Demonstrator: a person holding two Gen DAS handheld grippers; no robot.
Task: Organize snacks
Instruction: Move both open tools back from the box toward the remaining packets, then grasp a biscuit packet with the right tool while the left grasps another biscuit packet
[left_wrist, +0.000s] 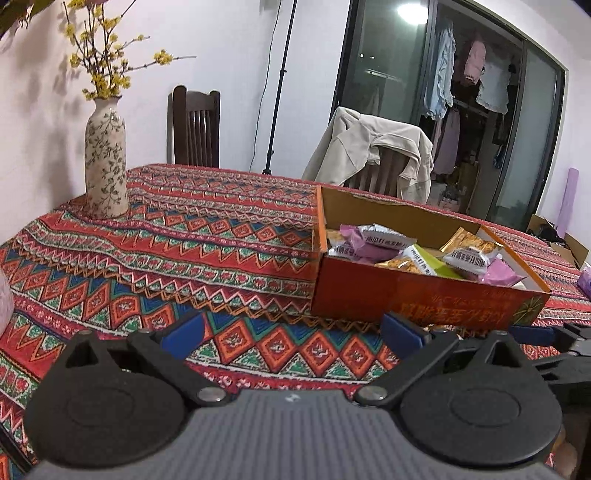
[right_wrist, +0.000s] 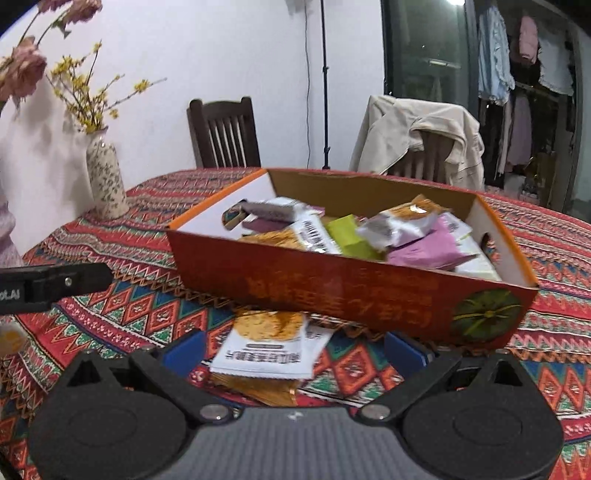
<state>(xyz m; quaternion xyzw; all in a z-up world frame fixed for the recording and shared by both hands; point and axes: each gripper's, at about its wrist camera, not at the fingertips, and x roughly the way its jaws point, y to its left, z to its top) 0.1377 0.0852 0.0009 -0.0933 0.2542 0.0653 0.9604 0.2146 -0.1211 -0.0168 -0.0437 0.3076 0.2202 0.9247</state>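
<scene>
An open orange cardboard box stands on the patterned tablecloth, holding several snack packets in purple, white, green and gold. My left gripper is open over bare cloth, just left of the box's near corner, with nothing between its fingers. My right gripper is open in front of the box. A white and orange snack packet lies flat on the table between its fingers, on top of a gold packet.
A floral vase with yellow twigs stands at the table's far left. Behind the table are a dark wooden chair and a chair draped with a beige jacket. A light stand rises by the wall.
</scene>
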